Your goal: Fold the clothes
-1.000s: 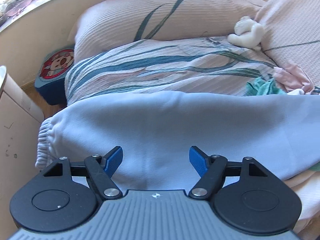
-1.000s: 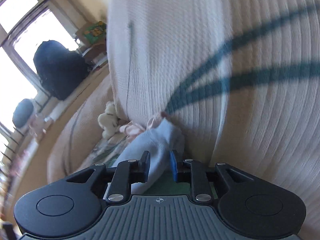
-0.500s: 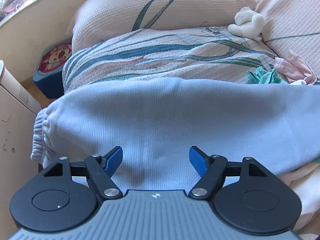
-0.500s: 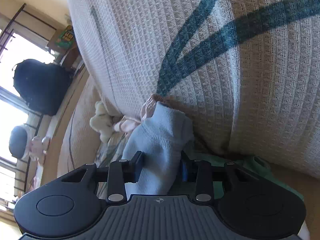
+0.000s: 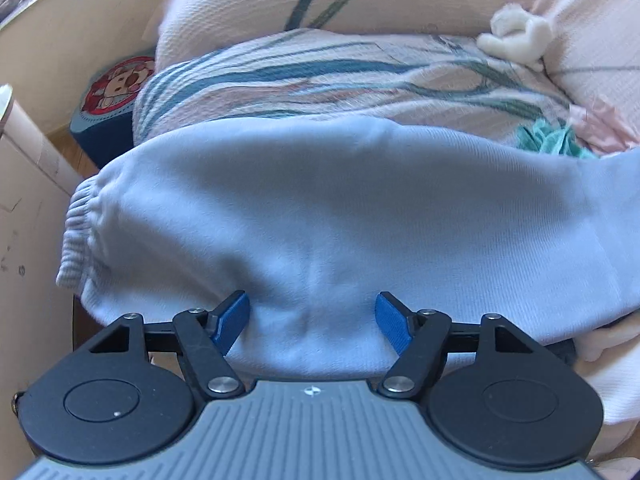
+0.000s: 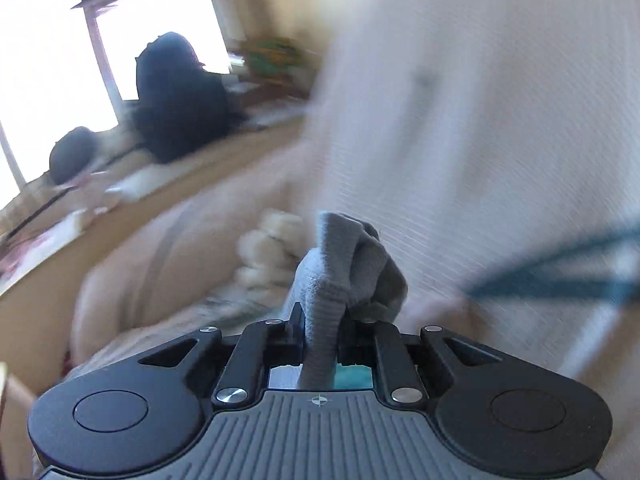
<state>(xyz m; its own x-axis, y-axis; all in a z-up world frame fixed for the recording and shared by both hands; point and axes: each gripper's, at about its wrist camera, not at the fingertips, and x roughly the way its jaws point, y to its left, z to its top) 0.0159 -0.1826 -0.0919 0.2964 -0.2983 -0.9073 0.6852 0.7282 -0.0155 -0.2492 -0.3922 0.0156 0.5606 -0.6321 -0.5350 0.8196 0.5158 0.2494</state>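
Observation:
A light blue sweat garment (image 5: 340,208) lies stretched across the bed, with its ribbed cuff (image 5: 80,232) at the left. My left gripper (image 5: 313,312) presses down on its near edge. The jaws are closing, and a bulge of creased fabric sits between the blue pads (image 5: 232,316). In the blurred right wrist view, my right gripper (image 6: 322,312) is closing tight on the other bunched end of the blue garment (image 6: 348,256), which stands up between the fingers.
A floral quilt (image 5: 340,80) and pillows lie behind the garment. A white plush toy (image 5: 516,36), teal cloth (image 5: 548,138) and pink cloth (image 5: 604,124) sit at the right. A cardboard box (image 5: 28,220) and a round cartoon cushion (image 5: 116,88) stand at the left. A dark bag (image 6: 176,96) rests by the window.
My left gripper has sunk closer onto the garment and its jaws have narrowed a little. My right gripper has clamped the garment end and swung sideways, rolling away from the pillow.

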